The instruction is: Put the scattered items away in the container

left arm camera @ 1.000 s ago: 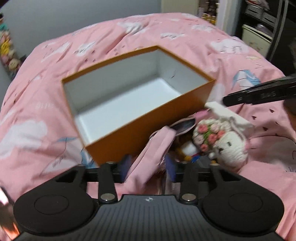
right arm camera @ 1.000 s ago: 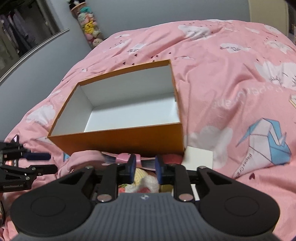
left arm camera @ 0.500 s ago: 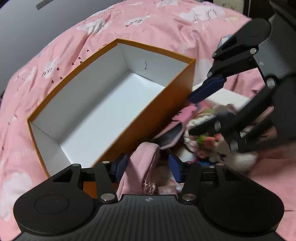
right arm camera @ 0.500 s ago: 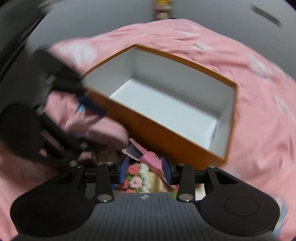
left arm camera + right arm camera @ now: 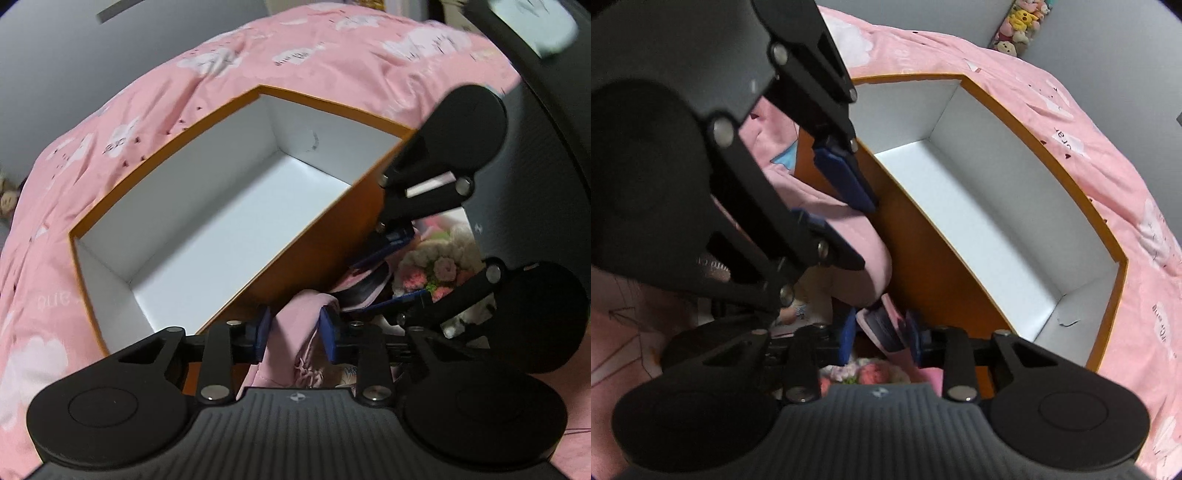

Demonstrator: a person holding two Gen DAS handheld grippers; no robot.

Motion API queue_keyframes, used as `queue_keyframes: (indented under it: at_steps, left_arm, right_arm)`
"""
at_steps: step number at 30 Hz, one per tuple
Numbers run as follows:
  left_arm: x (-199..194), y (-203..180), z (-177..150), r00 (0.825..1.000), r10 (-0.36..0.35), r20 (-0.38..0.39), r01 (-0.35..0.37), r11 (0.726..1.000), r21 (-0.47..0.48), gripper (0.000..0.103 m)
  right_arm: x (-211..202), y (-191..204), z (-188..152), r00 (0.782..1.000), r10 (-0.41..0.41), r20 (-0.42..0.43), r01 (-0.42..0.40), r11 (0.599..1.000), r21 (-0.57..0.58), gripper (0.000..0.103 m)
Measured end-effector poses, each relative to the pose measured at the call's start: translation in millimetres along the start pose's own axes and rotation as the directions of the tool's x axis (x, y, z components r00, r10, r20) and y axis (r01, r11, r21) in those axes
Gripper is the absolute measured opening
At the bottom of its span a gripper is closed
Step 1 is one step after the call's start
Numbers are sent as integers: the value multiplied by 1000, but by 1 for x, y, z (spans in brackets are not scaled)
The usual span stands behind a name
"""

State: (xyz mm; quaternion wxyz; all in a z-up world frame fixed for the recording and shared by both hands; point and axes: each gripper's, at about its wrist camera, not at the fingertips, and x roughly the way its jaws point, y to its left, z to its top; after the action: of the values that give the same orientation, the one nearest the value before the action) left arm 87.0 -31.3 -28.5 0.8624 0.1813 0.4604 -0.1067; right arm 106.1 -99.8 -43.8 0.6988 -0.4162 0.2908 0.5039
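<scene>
Since both grabs look set, lift straight up, clear the rim, then swing over the orange box (image 5: 317,236) just ahead: left hand-held gripper (image 5: 295,328) pinches a pink cloth pouch (image 5: 295,332), right hand-held gripper (image 5: 881,336) clamps pink sunglasses (image 5: 882,325); crochet bunny (image 5: 443,266) mostly hidden behind the right one

The crocheted toy (image 5: 439,269) is largely hidden behind the right gripper (image 5: 391,273) at 3 o'clock. In the right wrist view only its flowers show, at 6 o'clock. The pink object (image 5: 882,328) there is possibly a case; it is blurred.
</scene>
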Motion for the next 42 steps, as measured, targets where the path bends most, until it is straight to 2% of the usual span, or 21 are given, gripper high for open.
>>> queue_keyframes:
  at_steps: [7, 13, 15, 16, 18, 20, 24, 25, 28, 32, 35, 38, 42]
  left_arm:
    - [-38, 12, -12, 996, 19, 83, -9, 993, -115, 30]
    - [-77, 23, -20, 978, 54, 204, -12, 979, -203, 30]
    - [-85, 29, -25, 971, 55, 234, 8, 966, -258, 30]
    - [-88, 32, -29, 967, 58, 247, 16, 957, -290, 30]
    - [-90, 36, -36, 962, 65, 264, 29, 940, -339, 30]
    - [-87, 40, -42, 967, 61, 248, 38, 927, -374, 30]
    - [-83, 44, -59, 986, 66, 151, -2, 920, -391, 29]
    - [-82, 46, -63, 990, 65, 127, -10, 918, -396, 29]
    - [-82, 49, -71, 994, 56, 96, -14, 921, -390, 29]
    - [-84, 41, -69, 997, 45, 67, -20, 943, -332, 29]
    - [-83, 36, -68, 997, 37, 66, -16, 953, -303, 29]
    - [-85, 30, -69, 998, 32, 60, -15, 963, -270, 29]
    - [-90, 25, -70, 999, 24, 45, -13, 975, -221, 29]
  right_arm:
    - [-35, -13, 2, 996, -71, 60, 69, 997, 46, 21]
    - [-75, -31, 11, 979, -114, 170, 91, 986, 139, 20]
    - [-87, -40, 13, 968, -115, 224, 66, 974, 216, 17]
    - [-92, -46, 13, 962, -108, 252, 39, 964, 264, 0]
    - [-98, -53, 17, 940, -73, 332, -63, 922, 382, 0]
    - [-98, -55, 22, 927, -45, 373, -146, 871, 470, 0]
    - [-81, -43, 33, 947, -35, 320, -135, 860, 492, 2]
    - [-80, -32, 31, 952, -26, 306, -134, 861, 490, 7]
    - [-73, -25, 20, 972, -20, 232, -92, 883, 460, 8]
    - [-57, -16, 8, 988, 20, 155, -80, 918, 388, 14]
    - [-56, -5, 8, 988, 50, 147, -97, 940, 326, 29]
    - [-57, -1, 15, 976, 90, 201, -153, 933, 327, 29]
    - [-44, 16, 27, 972, 119, 203, -166, 958, 233, 29]
